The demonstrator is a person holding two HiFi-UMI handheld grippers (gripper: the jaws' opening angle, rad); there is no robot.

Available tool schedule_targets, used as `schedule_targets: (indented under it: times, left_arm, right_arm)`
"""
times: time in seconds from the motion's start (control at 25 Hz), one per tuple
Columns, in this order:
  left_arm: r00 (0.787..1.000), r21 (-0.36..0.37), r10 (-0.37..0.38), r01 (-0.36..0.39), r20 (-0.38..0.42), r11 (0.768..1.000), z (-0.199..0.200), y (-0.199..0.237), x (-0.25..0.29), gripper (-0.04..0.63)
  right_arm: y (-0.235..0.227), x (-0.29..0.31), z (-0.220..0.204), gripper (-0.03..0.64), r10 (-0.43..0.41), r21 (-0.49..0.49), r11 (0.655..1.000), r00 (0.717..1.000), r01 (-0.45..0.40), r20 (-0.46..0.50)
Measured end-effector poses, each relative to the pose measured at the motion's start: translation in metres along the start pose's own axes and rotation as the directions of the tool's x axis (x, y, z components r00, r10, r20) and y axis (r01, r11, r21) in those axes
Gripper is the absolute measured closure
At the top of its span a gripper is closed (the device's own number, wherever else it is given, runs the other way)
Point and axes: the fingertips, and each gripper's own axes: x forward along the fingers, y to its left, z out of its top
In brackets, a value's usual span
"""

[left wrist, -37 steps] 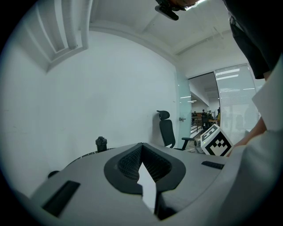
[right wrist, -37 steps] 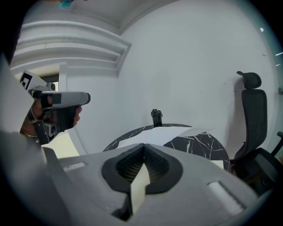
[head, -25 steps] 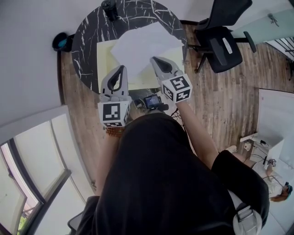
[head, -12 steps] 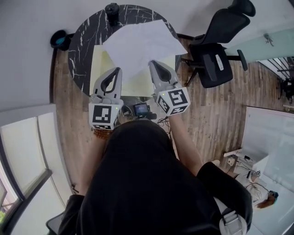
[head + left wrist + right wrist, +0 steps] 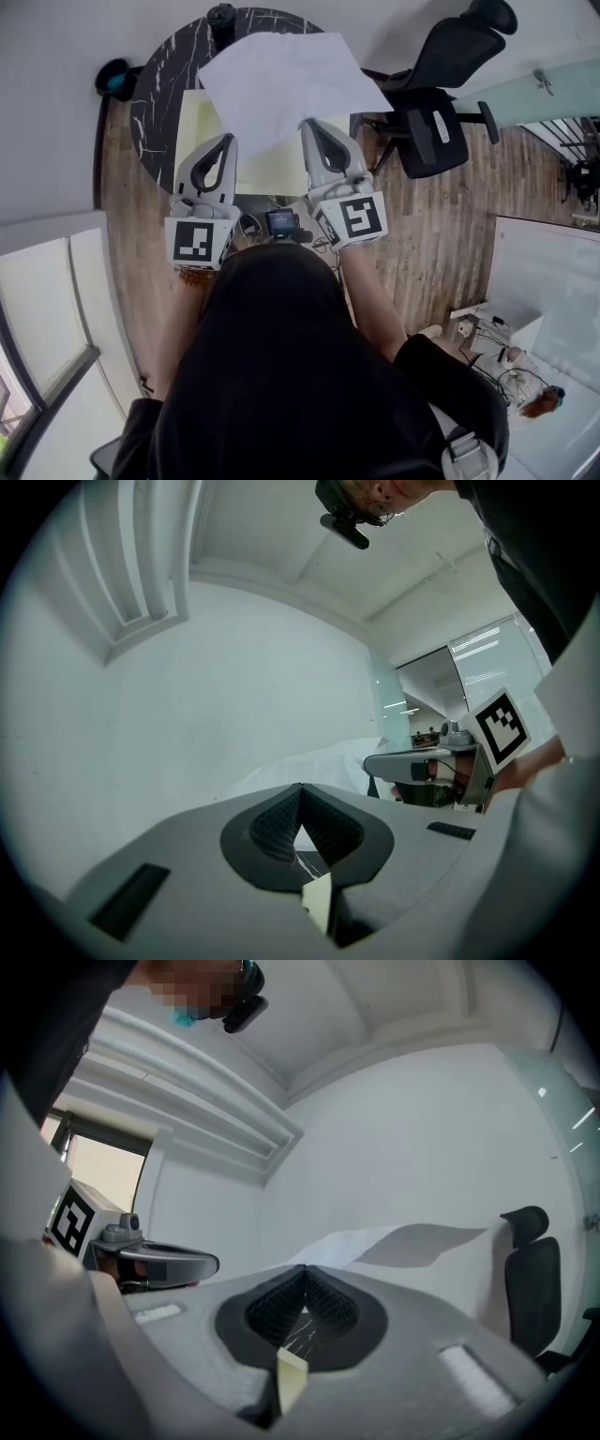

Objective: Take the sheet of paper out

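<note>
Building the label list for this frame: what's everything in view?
sheet of paper: 1, white, lifted above the table
folder: 1, pale yellow, flat on the table below the paper
table: 1, round, black with white veins, ahead of the person
cylinder: 1, black, table's far edge
office chair: 1, black, right of the table
small object: 1, teal and black, floor left of the table
screen device: 1, black, at the person's chest
left gripper: 1, grey, fingers together over the folder, beside the paper's edge
right gripper: 1, grey, fingers shut on the paper's lower edge
</note>
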Motion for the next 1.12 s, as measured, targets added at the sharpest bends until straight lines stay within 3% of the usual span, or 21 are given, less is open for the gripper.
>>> schedule_targets:
  times: [0.32, 1.12]
  left_arm:
    - [0.999, 0.039, 0.023, -0.025, 0.038, 0.999, 0.016, 0.005, -0.002, 0.592]
    - [0.999, 0.082, 0.021, -0.024, 0.032, 0.996, 0.018, 0.001, -0.003, 0.592]
  right_arm:
    - [0.007, -0.007, 0.030, 0.620, -0.037, -0.086, 0.995, 0.995, 0.045, 0.094]
    - [0.019, -0.008, 0.030, 0.620, -0.001, -0.110, 0.994, 0.994, 0.013, 0.109]
